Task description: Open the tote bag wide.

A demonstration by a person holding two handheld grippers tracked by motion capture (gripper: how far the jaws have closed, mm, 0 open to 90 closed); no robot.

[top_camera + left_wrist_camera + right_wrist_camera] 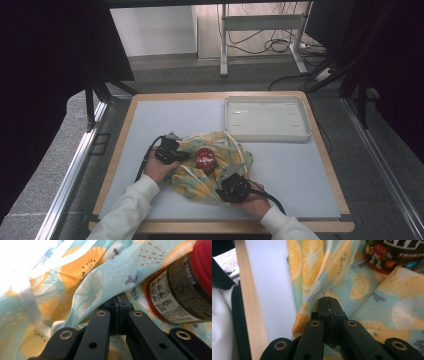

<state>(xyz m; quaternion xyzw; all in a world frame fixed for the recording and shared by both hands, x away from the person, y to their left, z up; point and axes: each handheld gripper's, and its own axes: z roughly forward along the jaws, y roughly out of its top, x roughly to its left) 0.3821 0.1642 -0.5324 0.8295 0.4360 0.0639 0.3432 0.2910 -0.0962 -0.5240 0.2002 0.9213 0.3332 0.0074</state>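
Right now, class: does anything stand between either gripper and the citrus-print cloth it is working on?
Nothing visible does. The left gripper and the right gripper each have their jaws shut on a fold of the cloth. The red-lidded can sits on the cloth between them, clear of both grips.

"hello" script on cloth [131, 280]
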